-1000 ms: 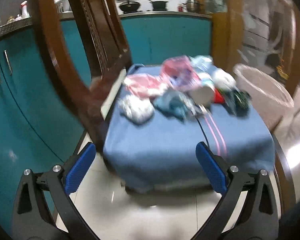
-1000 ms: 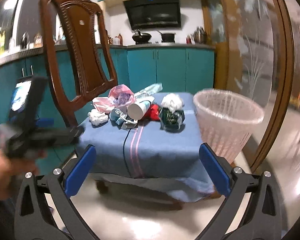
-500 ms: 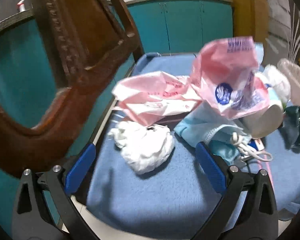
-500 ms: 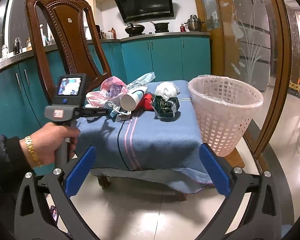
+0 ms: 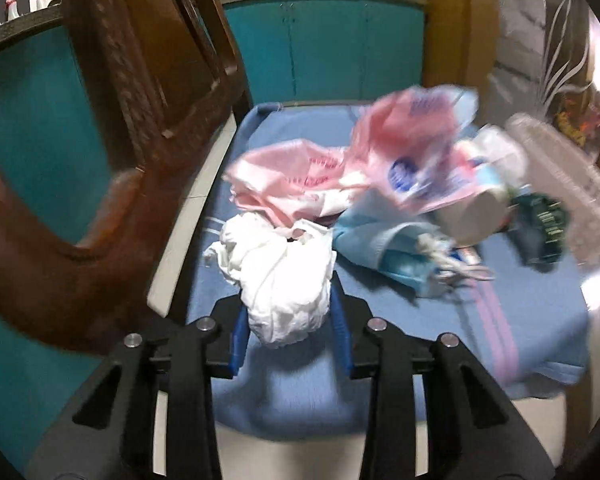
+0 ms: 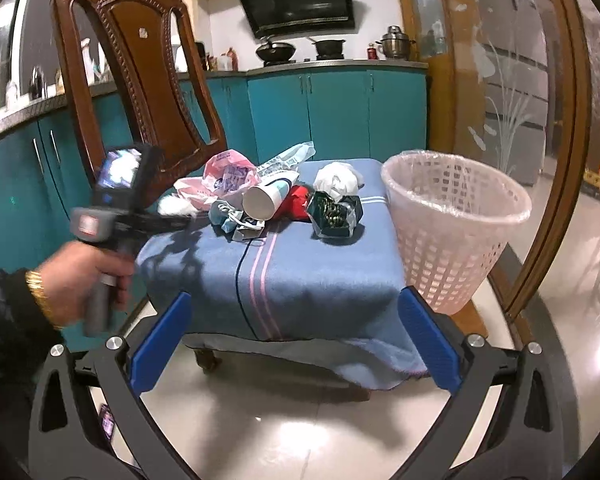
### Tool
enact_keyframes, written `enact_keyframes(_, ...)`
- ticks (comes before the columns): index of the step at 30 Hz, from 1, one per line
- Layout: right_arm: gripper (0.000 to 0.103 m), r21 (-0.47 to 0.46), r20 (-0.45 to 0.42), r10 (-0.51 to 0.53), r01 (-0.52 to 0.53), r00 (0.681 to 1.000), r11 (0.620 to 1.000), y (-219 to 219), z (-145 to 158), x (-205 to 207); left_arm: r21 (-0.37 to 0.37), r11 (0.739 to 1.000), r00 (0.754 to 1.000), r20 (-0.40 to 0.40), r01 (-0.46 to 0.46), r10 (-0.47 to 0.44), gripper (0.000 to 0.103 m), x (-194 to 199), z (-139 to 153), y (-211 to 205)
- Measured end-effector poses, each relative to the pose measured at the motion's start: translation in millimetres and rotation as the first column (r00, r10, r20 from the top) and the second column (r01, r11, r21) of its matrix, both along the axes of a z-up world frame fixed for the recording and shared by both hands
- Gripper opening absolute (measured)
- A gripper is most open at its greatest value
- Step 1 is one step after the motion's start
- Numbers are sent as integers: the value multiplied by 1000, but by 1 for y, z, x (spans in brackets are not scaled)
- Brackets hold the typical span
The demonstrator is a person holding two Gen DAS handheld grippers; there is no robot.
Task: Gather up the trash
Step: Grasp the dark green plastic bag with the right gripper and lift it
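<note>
My left gripper (image 5: 290, 328) is shut on a crumpled white tissue wad (image 5: 280, 272) at the near left of the trash pile; it also shows in the right wrist view (image 6: 176, 205). The pile lies on a blue cloth-covered stool (image 6: 300, 264): pink plastic bags (image 5: 380, 168), a blue face mask (image 5: 384, 248), a paper cup (image 6: 266, 198), a red item (image 6: 300, 202), a dark green wrapper (image 6: 334, 216) and another white wad (image 6: 338, 176). My right gripper (image 6: 292, 352) is open and empty, low in front of the stool.
A pink mesh wastebasket (image 6: 452, 232) lined with clear plastic stands right of the stool. A carved wooden chair back (image 6: 136, 80) rises at the stool's left. Teal kitchen cabinets (image 6: 340, 112) stand behind. A glass door frame (image 6: 560, 140) is at right. The floor is glossy tile.
My left gripper moved in over the stool and closed on the white tissue wad. My right gripper stayed low in front, open.
</note>
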State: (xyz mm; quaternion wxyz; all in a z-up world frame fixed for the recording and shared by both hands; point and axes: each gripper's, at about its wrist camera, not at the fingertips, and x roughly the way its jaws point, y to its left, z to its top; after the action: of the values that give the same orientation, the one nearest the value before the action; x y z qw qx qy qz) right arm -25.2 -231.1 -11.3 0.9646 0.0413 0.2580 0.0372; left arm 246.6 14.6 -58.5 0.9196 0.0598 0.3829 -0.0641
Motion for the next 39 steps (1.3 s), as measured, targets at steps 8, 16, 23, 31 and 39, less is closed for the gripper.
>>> enact_keyframes(8,100,-60,-67,-19,15,998,998,-19,13,88,-172,974,983,137,146,-123,36,-62,82,19)
enact_keyframes(16,100,-58,-214,-127,117,969,991,-41,-37,196,-268,943,959,250,199,-131,36,-68,123,-9)
enact_keyframes(23,63,-78,-258,-99,81,961,994,-31,-65,224,-309,947,996,21,89,-87,35,-29,49,-24)
enact_keyframes(31,45,36,-201,-61,69,978,997,-45,-29,188,-228,971,994,96,68,-47,37,-30,59,-17)
enact_keyframes(39,45,86,-94,-11,19,996,996,-47,9,156,-243,967,995,81,75,-57,37,-35,56,-2)
